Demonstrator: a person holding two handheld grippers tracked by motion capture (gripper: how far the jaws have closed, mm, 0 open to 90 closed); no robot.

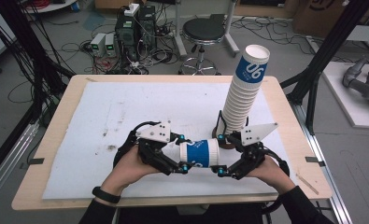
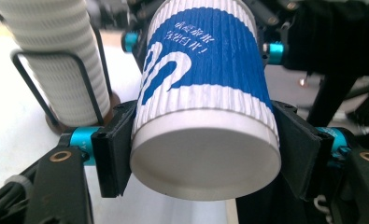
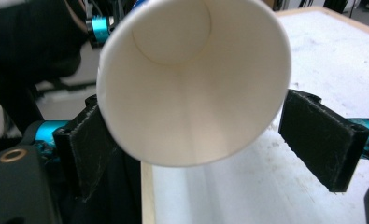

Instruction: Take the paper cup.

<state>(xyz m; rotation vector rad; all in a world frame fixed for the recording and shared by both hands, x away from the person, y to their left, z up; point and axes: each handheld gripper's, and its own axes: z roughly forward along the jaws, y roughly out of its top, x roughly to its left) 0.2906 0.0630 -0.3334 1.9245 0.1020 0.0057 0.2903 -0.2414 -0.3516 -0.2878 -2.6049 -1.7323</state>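
A paper cup (image 1: pixel 200 153) is held level near the table's (image 1: pixel 56 182) front edge, clamped by the left gripper (image 2: pixel 205 149); the right gripper (image 3: pixel 210 135) is spread around its rim; a cup stack (image 1: pixel 244 91) stands just behind.

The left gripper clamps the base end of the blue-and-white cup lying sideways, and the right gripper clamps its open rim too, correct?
Not quite. The left gripper does clamp the cup at its base, but the right gripper is open: in the right gripper view one of its fingers stands clear of the rim.
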